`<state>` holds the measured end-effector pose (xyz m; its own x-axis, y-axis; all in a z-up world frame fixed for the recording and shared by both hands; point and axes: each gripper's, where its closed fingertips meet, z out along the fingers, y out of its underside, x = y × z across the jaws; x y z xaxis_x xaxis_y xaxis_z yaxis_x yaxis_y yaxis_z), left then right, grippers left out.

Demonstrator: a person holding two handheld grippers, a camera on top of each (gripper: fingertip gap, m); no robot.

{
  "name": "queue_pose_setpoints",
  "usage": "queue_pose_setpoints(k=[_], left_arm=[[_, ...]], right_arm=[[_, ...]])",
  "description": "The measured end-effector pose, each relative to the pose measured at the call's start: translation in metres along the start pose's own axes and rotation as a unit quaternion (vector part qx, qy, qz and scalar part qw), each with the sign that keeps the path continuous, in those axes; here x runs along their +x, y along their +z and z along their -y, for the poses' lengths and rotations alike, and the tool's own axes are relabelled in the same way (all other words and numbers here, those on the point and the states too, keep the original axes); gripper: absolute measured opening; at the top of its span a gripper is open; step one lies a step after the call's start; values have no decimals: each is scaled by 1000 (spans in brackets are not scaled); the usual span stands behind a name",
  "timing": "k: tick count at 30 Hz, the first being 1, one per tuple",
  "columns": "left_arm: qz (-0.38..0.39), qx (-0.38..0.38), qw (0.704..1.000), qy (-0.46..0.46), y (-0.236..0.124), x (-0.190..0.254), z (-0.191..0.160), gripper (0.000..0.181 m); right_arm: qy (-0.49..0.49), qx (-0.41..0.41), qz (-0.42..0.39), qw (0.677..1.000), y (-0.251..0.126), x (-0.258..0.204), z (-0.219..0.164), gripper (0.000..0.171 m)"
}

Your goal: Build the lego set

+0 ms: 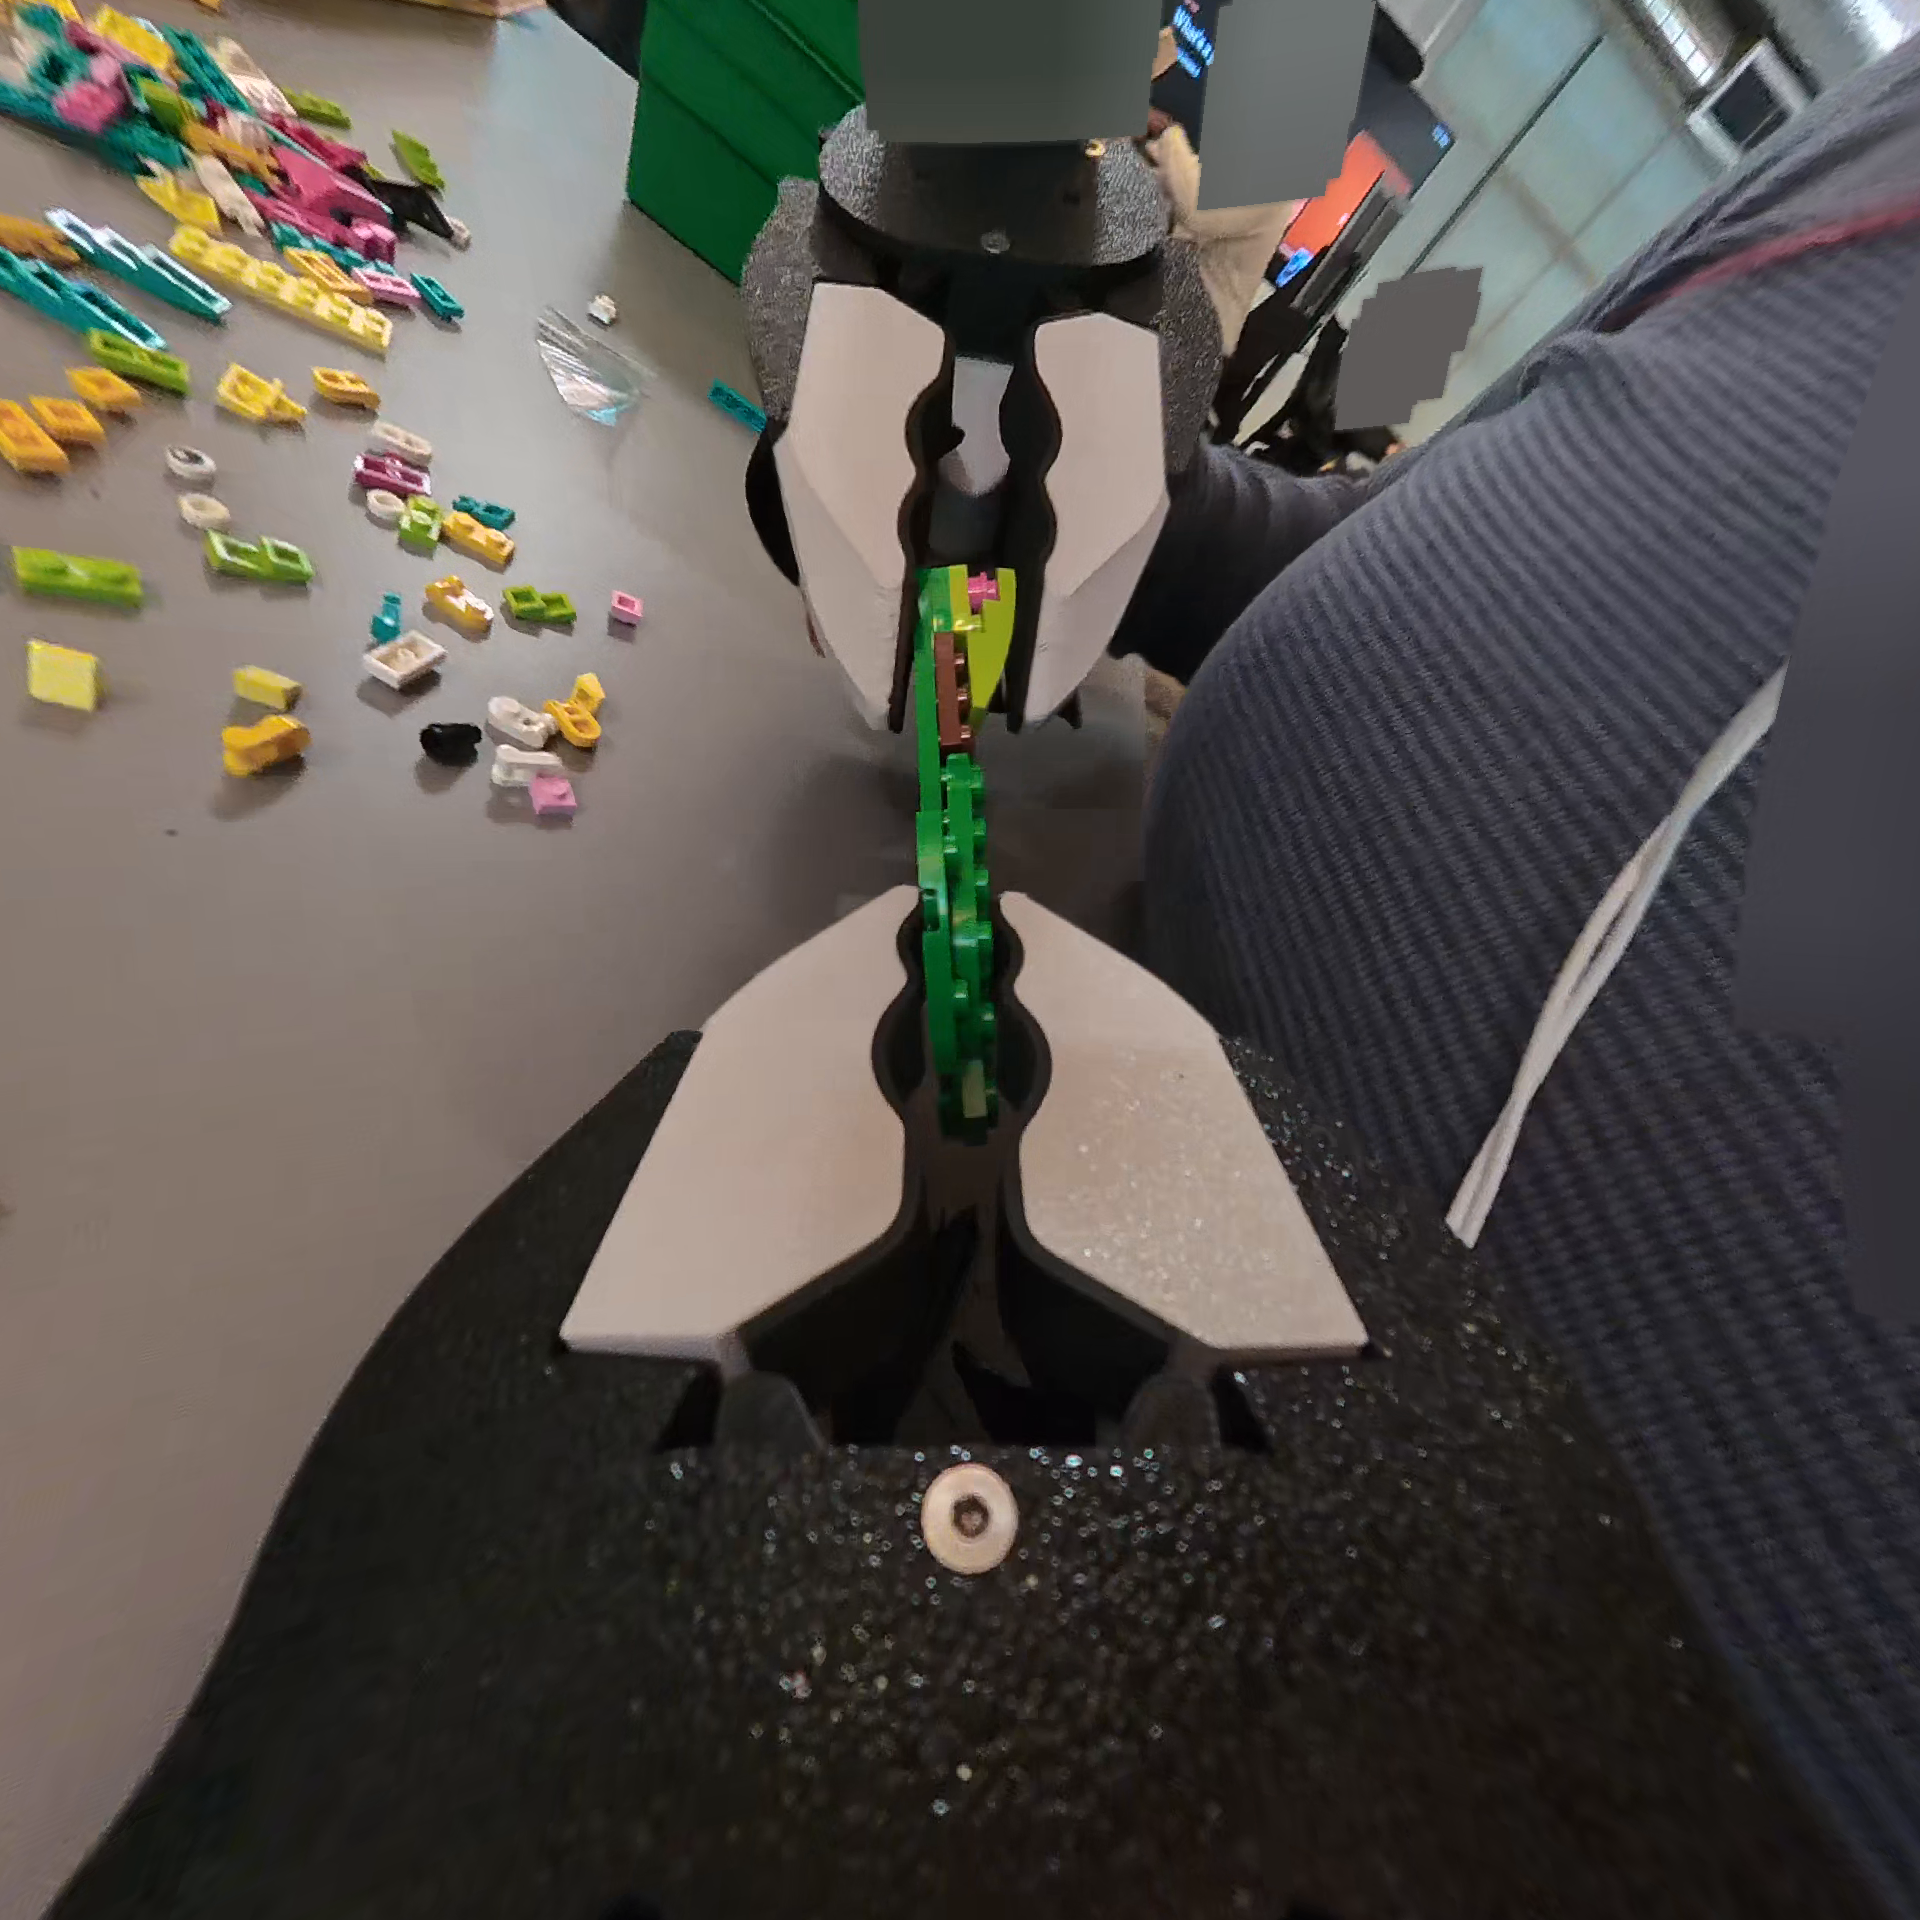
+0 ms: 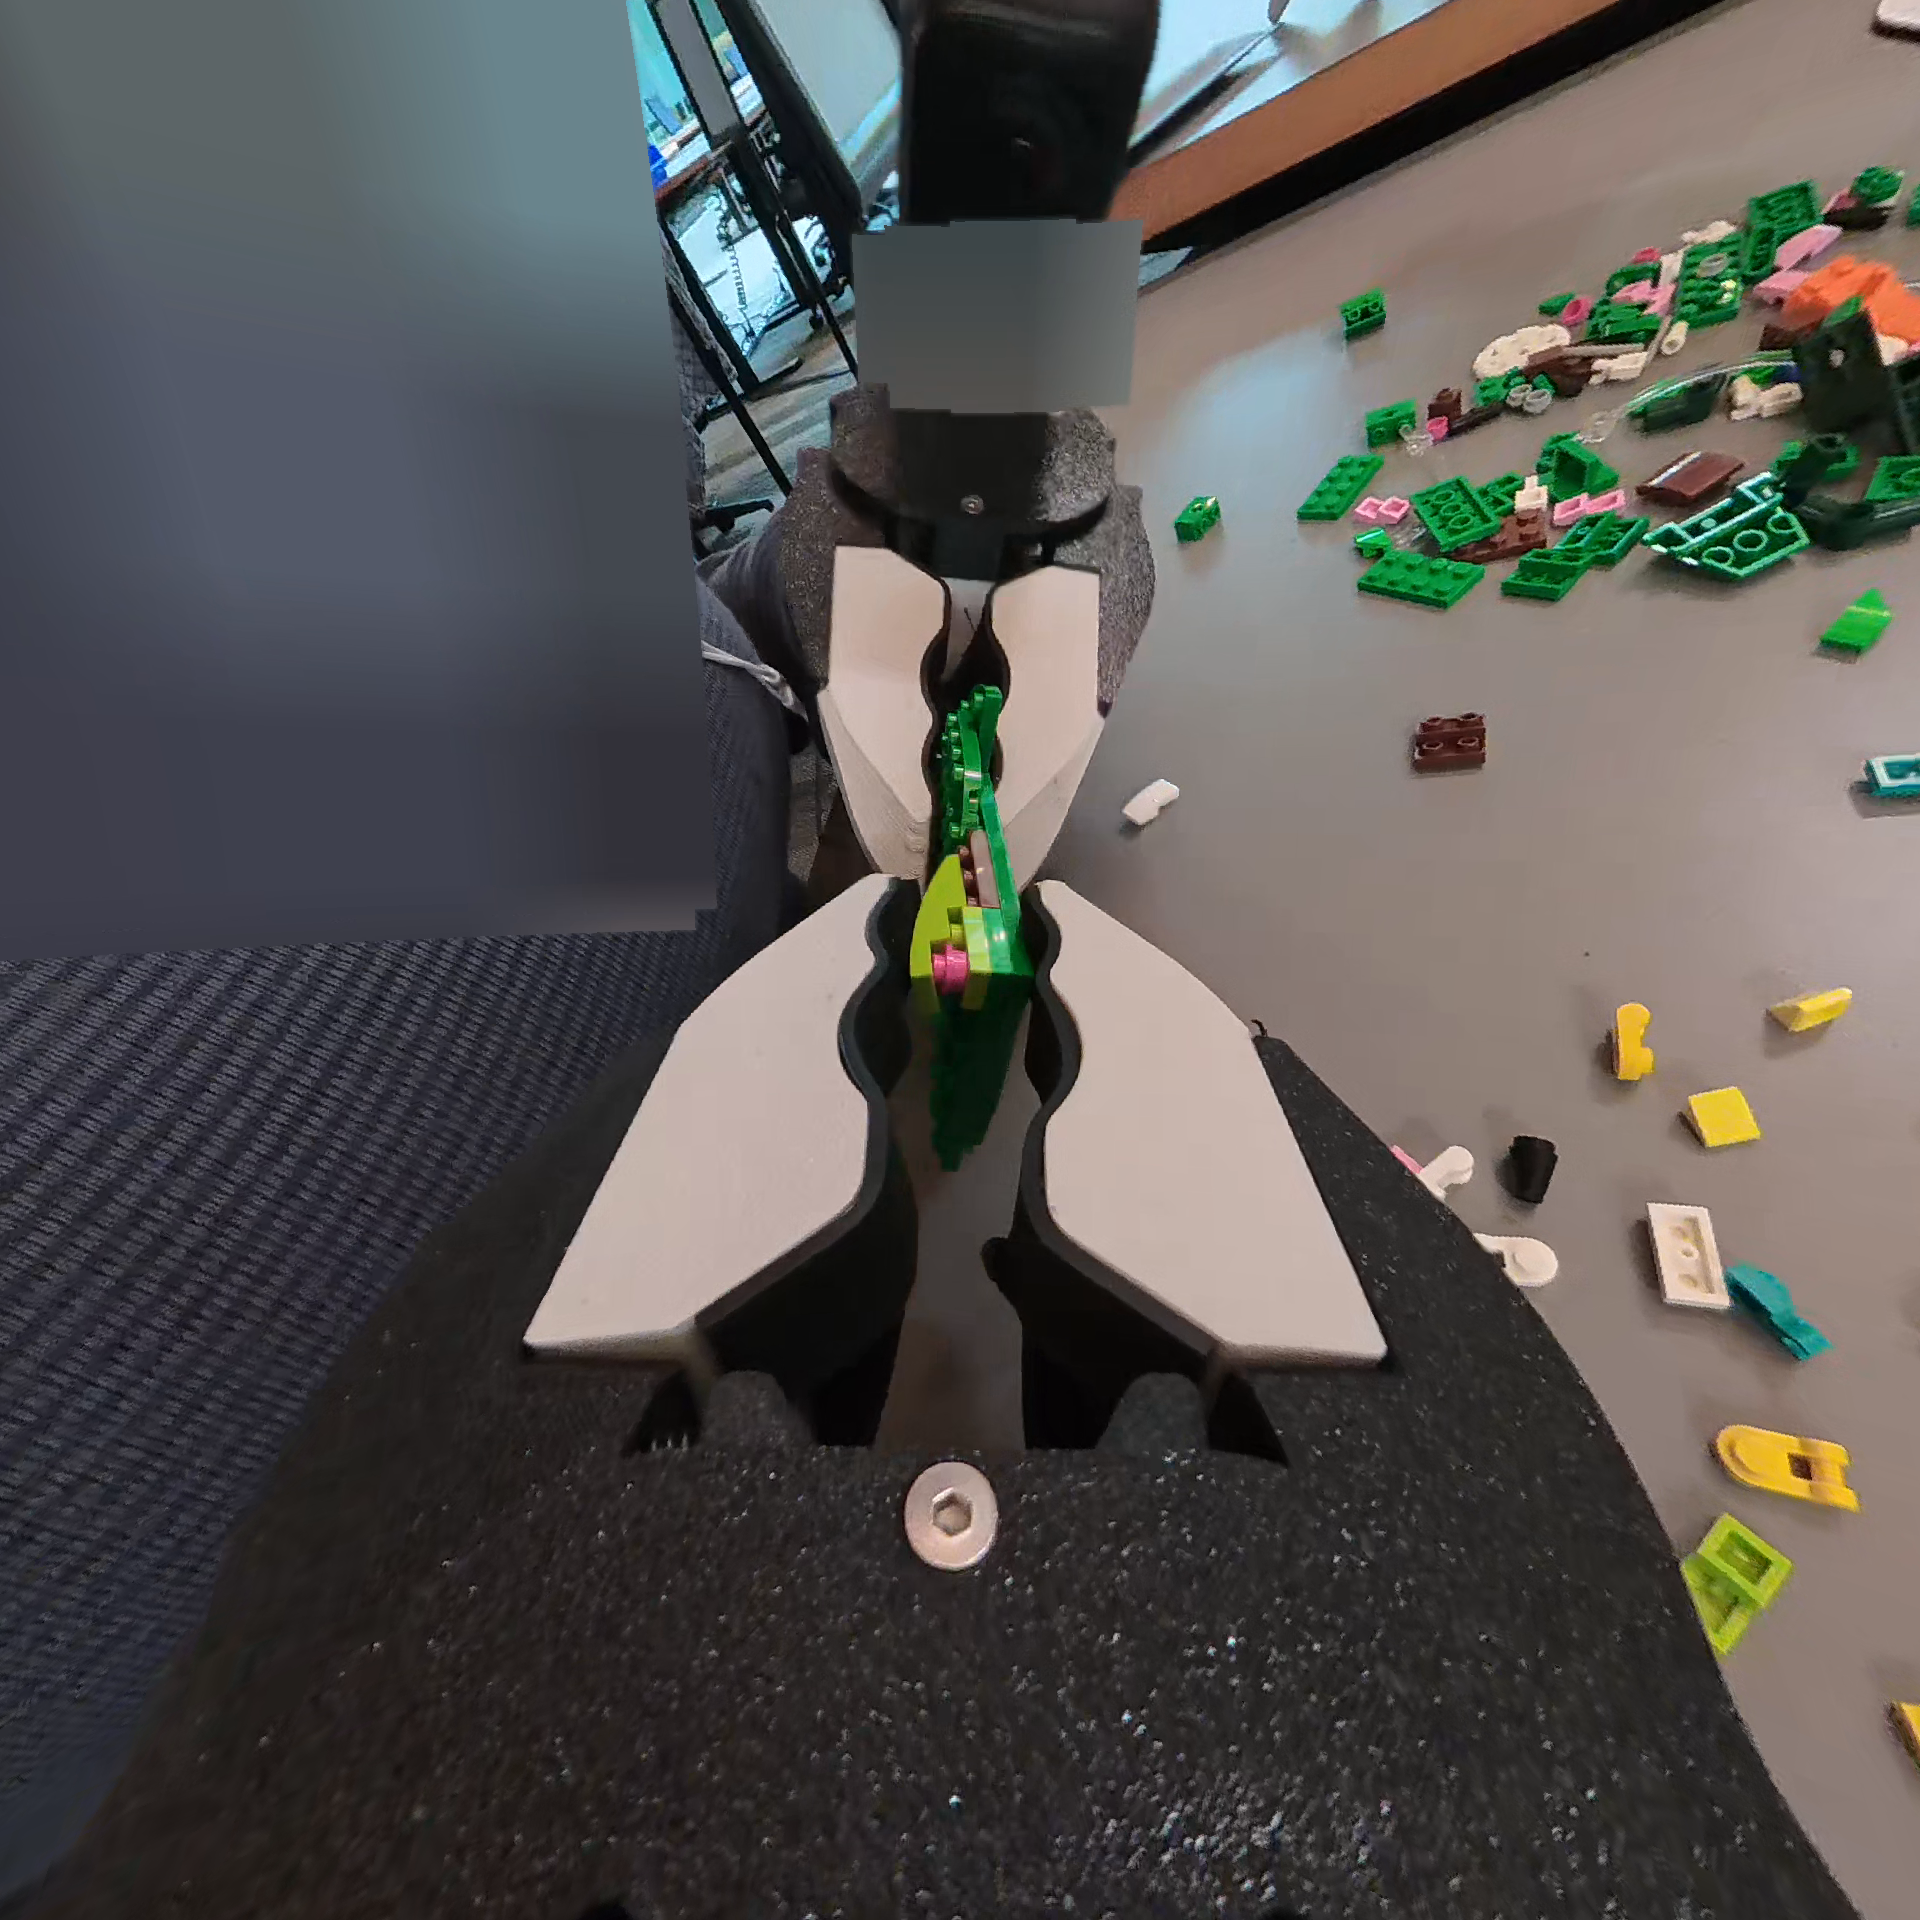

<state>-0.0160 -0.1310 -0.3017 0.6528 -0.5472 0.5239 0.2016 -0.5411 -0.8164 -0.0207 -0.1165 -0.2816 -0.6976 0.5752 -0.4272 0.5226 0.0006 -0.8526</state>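
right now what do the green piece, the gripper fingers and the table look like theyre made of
Green piece: glossy hard plastic, studded edges catching light. Left gripper fingers: matte pale plastic, faintly grainy, possibly printed; inner pads look black and rubbery, hard to confirm. Right gripper matches. Table: smooth grey, likely laminate, showing soft reflections.

Hardly any readable writing in either view. Only a dark screen (image 1: 1195, 47) at the upper middle of the left wrist view, bearing a few pale blue letters, too small and blurred to make out. Nothing legible on the bricks or the counter.
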Motion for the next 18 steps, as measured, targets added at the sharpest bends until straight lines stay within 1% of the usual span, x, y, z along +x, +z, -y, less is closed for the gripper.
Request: queue_pose_setpoints(k=[3, 8, 11, 16, 18], left_arm=[[23, -4, 999, 33, -1, -1, 1, 9], [43, -8, 997, 60, -2, -2, 2, 9], [36, -5, 997, 72, -2, 2, 3, 10], [25, 4, 997, 73, 0, 4, 2, 10], [28, 10, 997, 75, 0, 3, 3, 10]], right_arm=[[10, 0, -5, 1000, -1, 0, 2, 19], [21, -4, -25, 999, 0, 0, 3, 19], [32, -1, -19, 999, 0, -3, 5, 19], [21, -6, -8, 1000, -1, -5, 3, 19], [39, 2, -3, 999, -1, -4, 4, 19]])
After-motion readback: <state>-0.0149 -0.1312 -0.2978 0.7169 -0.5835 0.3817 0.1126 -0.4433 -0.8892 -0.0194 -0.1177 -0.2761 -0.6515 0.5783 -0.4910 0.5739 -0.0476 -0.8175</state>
